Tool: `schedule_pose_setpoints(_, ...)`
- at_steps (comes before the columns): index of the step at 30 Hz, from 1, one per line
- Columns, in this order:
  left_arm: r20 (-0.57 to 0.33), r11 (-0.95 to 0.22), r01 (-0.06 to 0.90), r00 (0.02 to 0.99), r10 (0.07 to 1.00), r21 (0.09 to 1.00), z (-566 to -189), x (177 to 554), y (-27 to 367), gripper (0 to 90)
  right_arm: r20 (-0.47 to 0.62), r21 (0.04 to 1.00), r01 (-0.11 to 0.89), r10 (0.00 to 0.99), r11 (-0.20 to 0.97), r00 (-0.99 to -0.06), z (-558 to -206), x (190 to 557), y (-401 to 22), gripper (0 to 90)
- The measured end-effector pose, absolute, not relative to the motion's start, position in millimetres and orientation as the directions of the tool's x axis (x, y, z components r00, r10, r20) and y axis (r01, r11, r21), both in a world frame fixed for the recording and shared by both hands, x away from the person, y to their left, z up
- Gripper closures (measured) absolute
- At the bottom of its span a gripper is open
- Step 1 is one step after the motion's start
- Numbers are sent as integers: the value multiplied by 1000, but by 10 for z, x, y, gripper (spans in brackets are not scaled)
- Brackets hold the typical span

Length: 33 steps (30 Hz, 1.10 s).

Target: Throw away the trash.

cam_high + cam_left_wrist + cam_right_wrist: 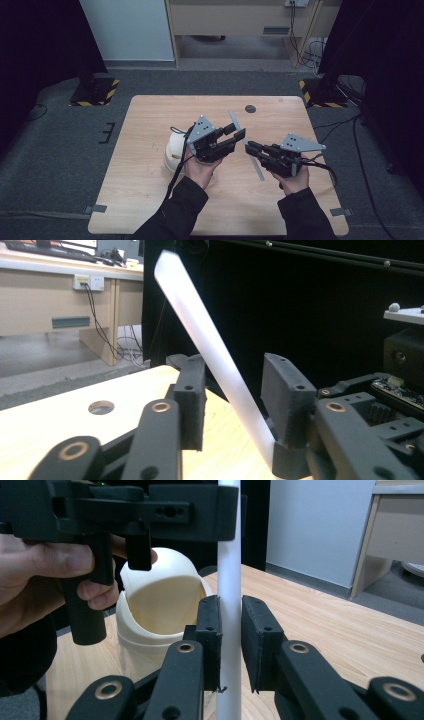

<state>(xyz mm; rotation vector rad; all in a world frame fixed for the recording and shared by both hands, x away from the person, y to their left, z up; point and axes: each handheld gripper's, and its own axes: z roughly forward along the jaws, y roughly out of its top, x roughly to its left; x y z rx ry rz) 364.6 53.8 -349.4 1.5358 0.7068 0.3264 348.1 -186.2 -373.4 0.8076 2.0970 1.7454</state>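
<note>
Nearest the high camera, two dark sleeves (175, 212) reaching in from the bottom edge over a light wooden table (140, 200). Farthest left on it, a cream swing-lid bin (174, 150), just beside the left hand (200, 169). Next, the left gripper (239, 134), grey three-cornered plate on top, jaws spread apart around a translucent white rod (246, 145); in the left gripper view that rod (210, 347) slants up between the two pads without being pinched, its lower end close against the right one. Further right, the right gripper (255, 148) in the right hand (295, 181), pointing left at the rod's lower half. Seen along its own jaws, pads nearly closed on the upright rod (229, 605), left pad against it, a thin gap at the right; full clamping cannot be told. Behind, bin (160, 605) and left gripper (180, 515).
</note>
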Motion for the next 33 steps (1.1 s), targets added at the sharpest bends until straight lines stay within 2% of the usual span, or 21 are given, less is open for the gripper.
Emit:
schedule_pose_setpoints(7,-236,59,251,772,590,966,-3499,3639,513,712,130,967,231,580,104,-804,-3736,3481,-1857,788)
schedule_pose_setpoints(23,-245,53,260,795,555,964,-3489,3603,452,787,130,965,236,577,113,-806,-3757,3490,-1833,783)
schedule_pose_setpoints(32,-208,39,228,790,576,973,-3447,3583,524,786,130,970,226,595,90,-793,-3715,3487,-1896,708)
schedule_pose_setpoints(33,-199,35,220,789,582,975,-3436,3579,545,786,132,972,222,603,76,-787,-3705,3488,-1925,678)
